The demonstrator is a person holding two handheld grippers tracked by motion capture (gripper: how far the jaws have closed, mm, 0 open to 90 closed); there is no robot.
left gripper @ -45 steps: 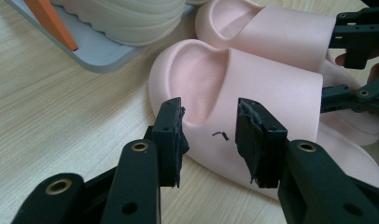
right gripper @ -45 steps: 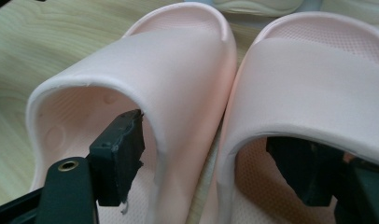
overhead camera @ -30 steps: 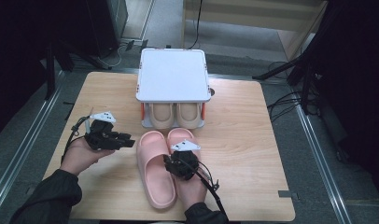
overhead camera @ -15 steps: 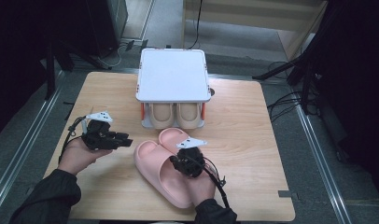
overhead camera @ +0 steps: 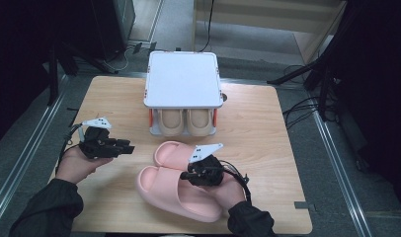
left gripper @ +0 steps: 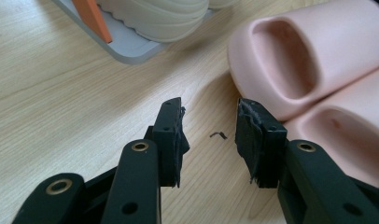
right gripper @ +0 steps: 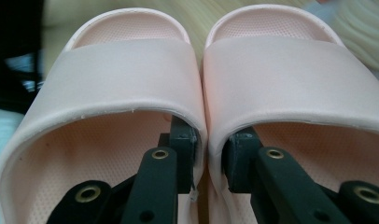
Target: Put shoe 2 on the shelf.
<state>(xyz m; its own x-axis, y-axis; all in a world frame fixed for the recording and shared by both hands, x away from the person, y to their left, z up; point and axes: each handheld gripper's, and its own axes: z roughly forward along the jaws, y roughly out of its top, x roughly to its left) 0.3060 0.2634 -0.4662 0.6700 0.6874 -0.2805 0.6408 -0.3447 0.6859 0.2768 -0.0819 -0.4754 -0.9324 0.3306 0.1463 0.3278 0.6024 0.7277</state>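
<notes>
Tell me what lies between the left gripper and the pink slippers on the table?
Only bare wood of the table lies between the left gripper and the pink slippers, as the high view shows.

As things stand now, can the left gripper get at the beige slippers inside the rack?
Probably yes. The left gripper is open and holds nothing, and bare table lies between it and the beige slippers at the open front of the rack; the pink slippers sit to the side.

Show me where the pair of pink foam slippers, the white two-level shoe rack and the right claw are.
pair of pink foam slippers (overhead camera: 164,185): high view, on the nearer slipper's strap.
white two-level shoe rack (overhead camera: 182,79): high view, middle of its top.
right claw (right gripper: 208,158): right gripper view, between its fingertips.
</notes>
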